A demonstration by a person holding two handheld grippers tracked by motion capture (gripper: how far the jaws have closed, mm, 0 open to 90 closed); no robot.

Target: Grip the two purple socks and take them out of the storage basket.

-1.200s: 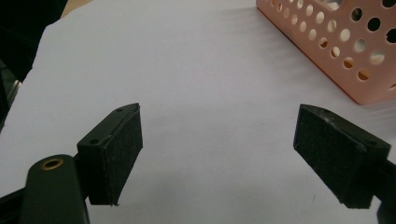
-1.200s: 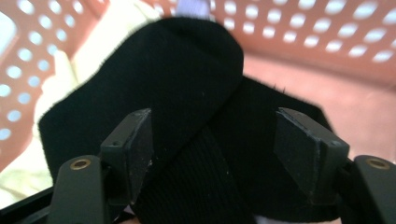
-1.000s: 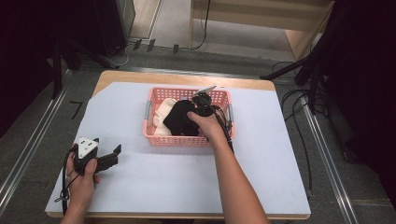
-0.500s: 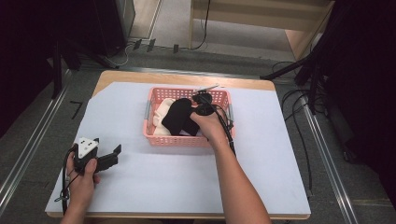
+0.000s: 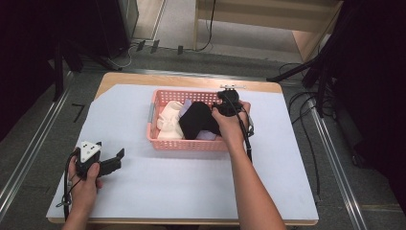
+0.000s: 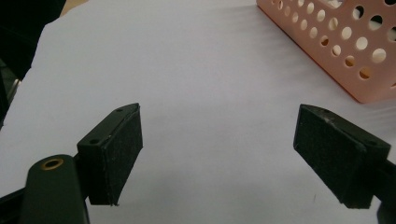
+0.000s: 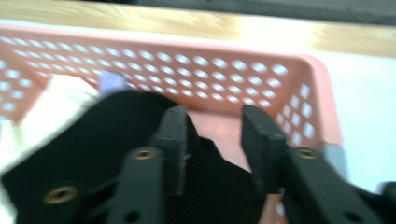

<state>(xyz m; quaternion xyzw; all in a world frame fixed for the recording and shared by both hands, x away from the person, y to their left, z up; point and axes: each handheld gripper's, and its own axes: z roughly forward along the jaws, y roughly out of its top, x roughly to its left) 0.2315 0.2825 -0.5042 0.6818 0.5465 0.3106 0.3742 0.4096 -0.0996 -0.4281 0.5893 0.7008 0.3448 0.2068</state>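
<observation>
A pink perforated basket (image 5: 186, 143) sits at the middle back of the white table cover. It holds a black cloth (image 5: 196, 122), a white cloth (image 5: 167, 120) and a lilac piece (image 5: 207, 136). My right gripper (image 5: 219, 114) reaches into the basket's right end. In the right gripper view its jaws (image 7: 217, 140) stand a little apart, open, over the black cloth (image 7: 107, 135), which lies between them near their base. The basket wall (image 7: 233, 56) is just beyond. My left gripper (image 5: 109, 149) rests open at the front left; nothing lies between its pads (image 6: 116, 149).
The basket's corner (image 6: 336, 51) lies ahead and right of the left gripper, with bare white cover (image 5: 167, 191) between them. Cables (image 5: 306, 120) trail off the table's right side. A wooden table edge (image 5: 182, 79) shows behind the basket.
My right hand and gripper have shifted a little to the right inside the basket, and the black cloth has moved slightly with them. The left gripper has stayed still.
</observation>
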